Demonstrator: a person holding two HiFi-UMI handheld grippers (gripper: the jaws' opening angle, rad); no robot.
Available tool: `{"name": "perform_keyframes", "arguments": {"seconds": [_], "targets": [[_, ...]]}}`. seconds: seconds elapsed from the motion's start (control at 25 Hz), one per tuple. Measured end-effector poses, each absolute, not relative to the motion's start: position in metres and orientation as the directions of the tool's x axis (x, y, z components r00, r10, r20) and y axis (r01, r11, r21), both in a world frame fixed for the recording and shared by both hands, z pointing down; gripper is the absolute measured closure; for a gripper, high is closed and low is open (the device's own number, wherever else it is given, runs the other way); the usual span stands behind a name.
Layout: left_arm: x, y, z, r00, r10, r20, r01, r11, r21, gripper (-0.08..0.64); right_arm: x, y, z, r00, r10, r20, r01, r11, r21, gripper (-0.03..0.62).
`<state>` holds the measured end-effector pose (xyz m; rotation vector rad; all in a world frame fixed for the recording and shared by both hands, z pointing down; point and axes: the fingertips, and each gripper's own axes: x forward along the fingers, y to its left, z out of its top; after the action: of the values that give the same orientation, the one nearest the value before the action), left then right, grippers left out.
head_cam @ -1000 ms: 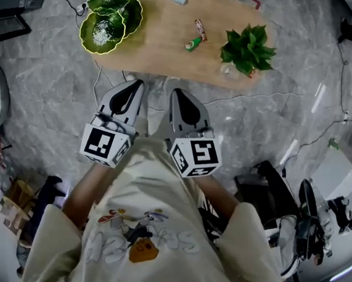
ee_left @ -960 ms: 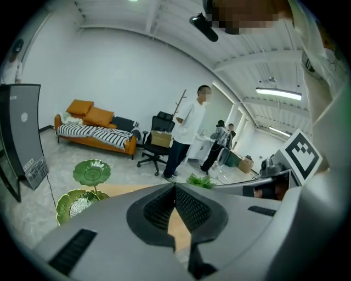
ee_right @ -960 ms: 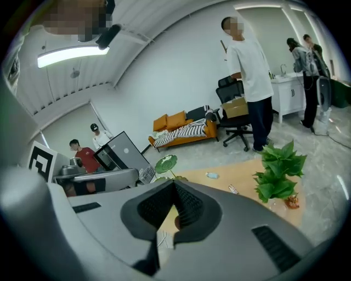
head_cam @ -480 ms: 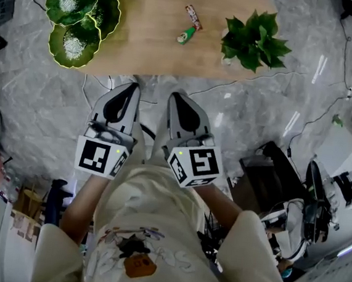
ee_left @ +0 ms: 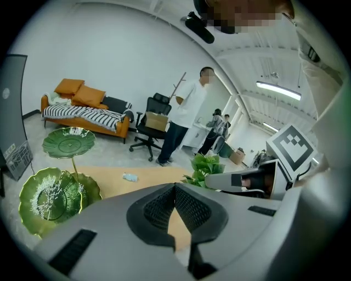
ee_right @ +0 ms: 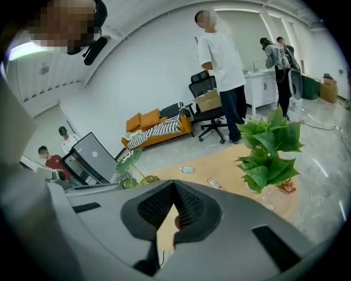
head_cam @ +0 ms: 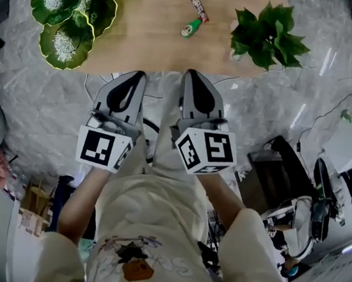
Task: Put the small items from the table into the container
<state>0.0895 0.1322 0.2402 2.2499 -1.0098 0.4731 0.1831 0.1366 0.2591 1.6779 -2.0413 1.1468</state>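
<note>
A wooden table [head_cam: 149,29] lies ahead of me, low to the floor. On it sit a striped candy bar [head_cam: 199,7] and a small green item [head_cam: 190,28]. A pale blue packet [ee_left: 130,176] lies farther back; the right gripper view shows this packet [ee_right: 187,169] and the candy bar [ee_right: 214,183] too. Green lotus-leaf dishes [head_cam: 65,9] stand at the table's left end. My left gripper [head_cam: 134,76] and right gripper [head_cam: 193,74] hover side by side at the near table edge. Both are shut and hold nothing, as their own views show [ee_left: 175,186] [ee_right: 174,184].
A potted green plant [head_cam: 267,34] stands on the table's right end. Cables run over the marble floor by the table. Dark equipment [head_cam: 284,179] lies at the right. In the room beyond are a person standing [ee_left: 184,121], an office chair [ee_left: 151,123] and an orange sofa [ee_left: 82,110].
Both grippers have sunk and now reach the near table edge. The table has slid up in the head view, and the blue packet has left that view.
</note>
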Motion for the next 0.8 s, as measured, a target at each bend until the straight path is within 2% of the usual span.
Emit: {"name": "perform_keyframes", "arguments": {"seconds": [0.48,0.8], "targets": [[0.096,0.124,0.292,0.627,-0.513,0.587,-0.773,-0.505,0.384,0.561,0.186,0.115,0.298,-0.266,-0.736,0.622,-0.901,-0.039,-0.432,0.587],[0.102,0.116,0.314,0.608,-0.525,0.596,-0.786,-0.507,0.355,0.560,0.201,0.119,0.341,-0.216,-0.690,0.691,-0.922,-0.089,-0.377,0.588]]}}
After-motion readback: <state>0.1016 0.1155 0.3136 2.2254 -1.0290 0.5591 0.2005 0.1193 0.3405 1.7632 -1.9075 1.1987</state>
